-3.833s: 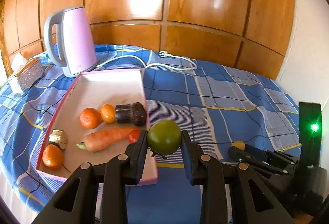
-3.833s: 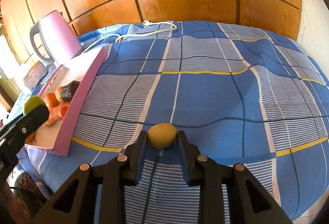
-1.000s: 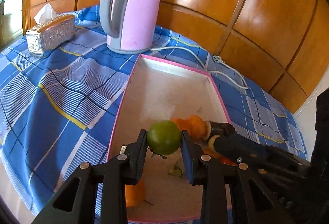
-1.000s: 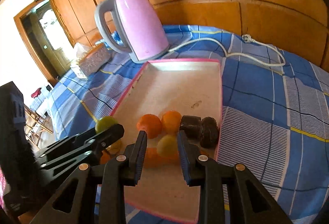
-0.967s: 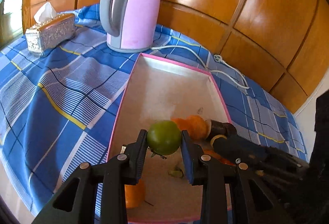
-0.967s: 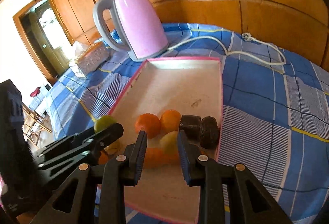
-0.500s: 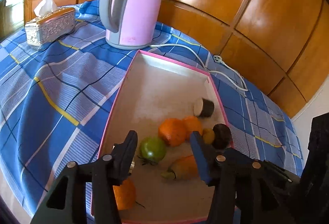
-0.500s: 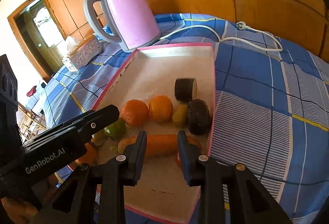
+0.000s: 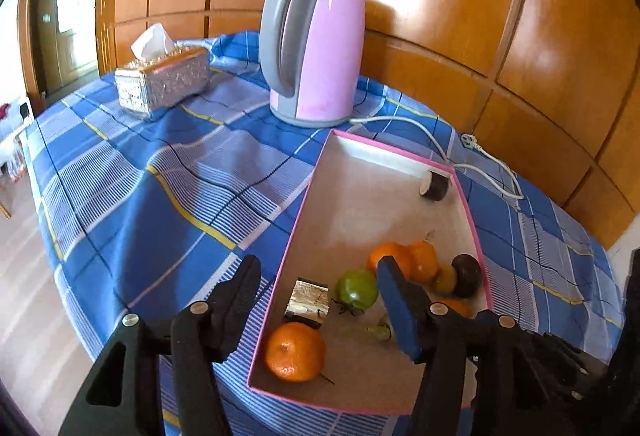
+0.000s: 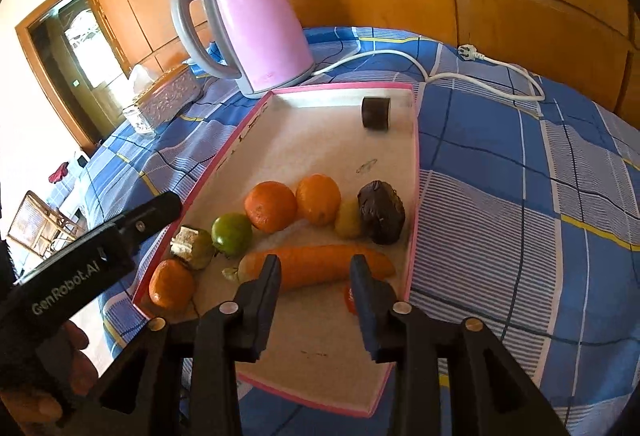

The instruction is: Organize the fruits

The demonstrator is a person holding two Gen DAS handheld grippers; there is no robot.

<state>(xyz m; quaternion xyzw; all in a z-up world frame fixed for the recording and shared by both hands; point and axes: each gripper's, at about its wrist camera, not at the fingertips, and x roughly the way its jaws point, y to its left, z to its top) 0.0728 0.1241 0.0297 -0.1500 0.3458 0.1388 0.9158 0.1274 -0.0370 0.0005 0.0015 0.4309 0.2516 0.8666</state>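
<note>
- Both fruits are down! The green tomato, clamped a second ago, now lies in the pink tray, lower centre of the left view.
- The left gripper is spread wide and empty, pulled back over the tray's near edge.
- The right gripper is released too; its small yellow-green fruit sits between an orange and a dark fruit.
- The dark cylinder has rolled to the far corner.
- Nothing loose shows on the blue checked worktop, so sorting looks nearly finished.

Fruits in tray, kettle behind.
</note>
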